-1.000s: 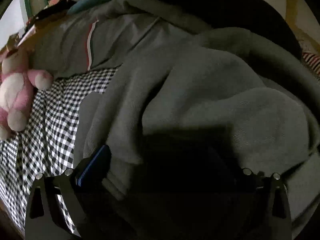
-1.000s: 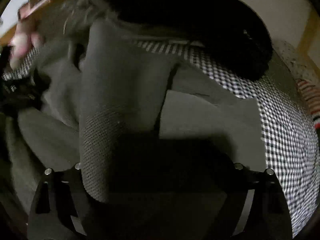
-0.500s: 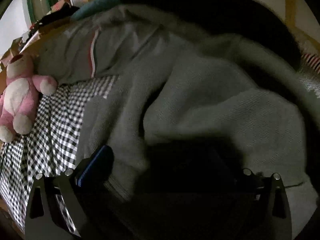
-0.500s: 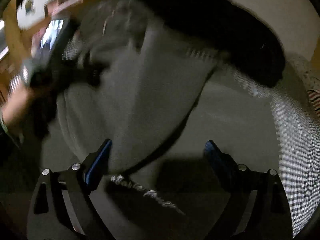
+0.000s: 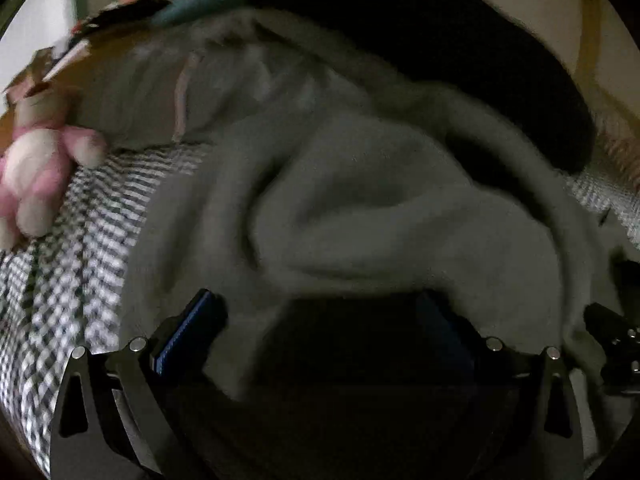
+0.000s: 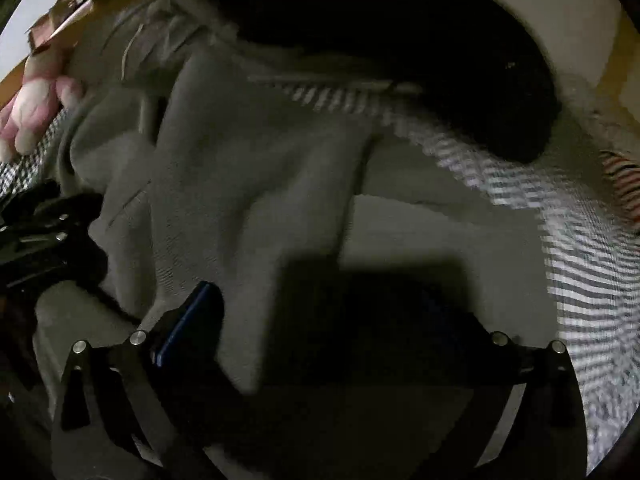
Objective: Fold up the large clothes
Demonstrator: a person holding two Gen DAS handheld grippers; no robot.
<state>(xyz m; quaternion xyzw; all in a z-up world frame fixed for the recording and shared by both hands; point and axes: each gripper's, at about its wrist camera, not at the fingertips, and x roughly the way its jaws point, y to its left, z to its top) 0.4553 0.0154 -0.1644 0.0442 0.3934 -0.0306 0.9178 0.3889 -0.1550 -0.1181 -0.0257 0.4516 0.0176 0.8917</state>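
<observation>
My left gripper [image 5: 316, 320] has its fingers spread wide apart, blue pad [image 5: 182, 330] showing on the left finger, right finger in deep shadow. The grey sweatshirt [image 5: 380, 200] bulges up between and over the fingers, bunched in thick folds; I can't confirm any pinch, the fingers just sit apart with cloth draped between them. The sweatshirt lies on the black-and-white checked bedsheet [image 5: 60, 280], which shows to the left and a bit at far right. A pink plush toy [image 5: 32, 176] sits at the left edge on the sheet, just beside a grey garment with a pale stripe [image 5: 132, 92]. A big black garment [image 5: 440, 52] is heaped behind the sweatshirt, touching it. At far right I see part of the other gripper's black frame [image 5: 616, 344].

My right gripper [image 6: 320, 312] is also spread wide, blue-edged pad [image 6: 186, 322] visible on the left finger, the right one lost in shadow. A thick fold of the sweatshirt [image 6: 248, 184] hangs down between the fingers, against the left pad; a flat grey panel lies to its right. Not gripping as far as I can see. Checked sheet [image 6: 580, 260] curves round the right side, black garment [image 6: 420, 40] up top, plush toy [image 6: 36, 108] at upper left. The left gripper's black frame [image 6: 44, 232] sits at the left edge against the cloth. Both views are motion-blurred and dim
</observation>
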